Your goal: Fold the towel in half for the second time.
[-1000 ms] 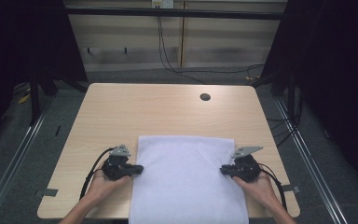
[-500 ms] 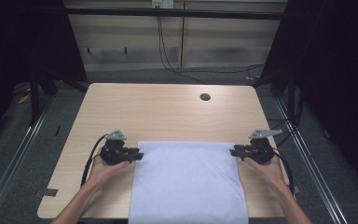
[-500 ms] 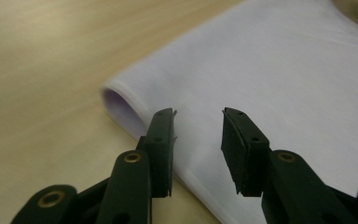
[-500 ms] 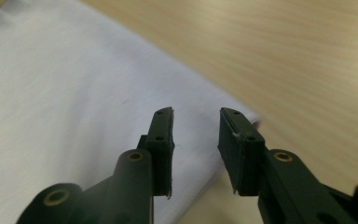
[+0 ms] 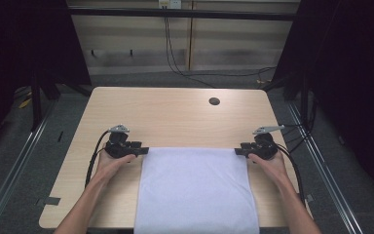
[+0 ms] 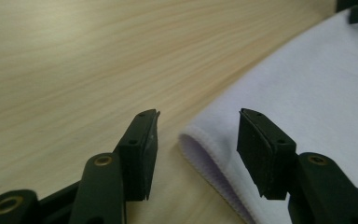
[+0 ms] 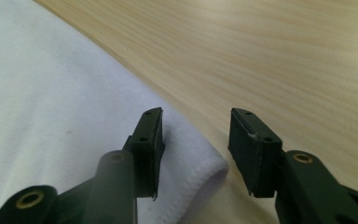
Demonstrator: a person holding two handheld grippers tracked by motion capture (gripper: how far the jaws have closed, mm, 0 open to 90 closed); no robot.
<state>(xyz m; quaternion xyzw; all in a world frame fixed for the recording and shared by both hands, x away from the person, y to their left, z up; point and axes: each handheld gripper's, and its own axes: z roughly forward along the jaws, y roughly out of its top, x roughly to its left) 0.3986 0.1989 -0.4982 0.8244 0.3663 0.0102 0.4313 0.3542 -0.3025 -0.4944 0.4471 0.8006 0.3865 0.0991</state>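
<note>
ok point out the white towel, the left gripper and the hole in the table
white towel (image 5: 195, 187), high view, middle of the cloth
left gripper (image 5: 142, 150), high view, jaw tips at the towel's far left corner
hole in the table (image 5: 214, 101), high view, centre of the dark hole

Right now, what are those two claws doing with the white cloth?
A person holds a claw in each hand at a wooden table. A white cloth lies flat on the near part of it. The left claw sits at the cloth's far left corner and the right claw at its far right corner. Both are open, with a corner between the jaws, so neither grips the cloth yet.
</note>
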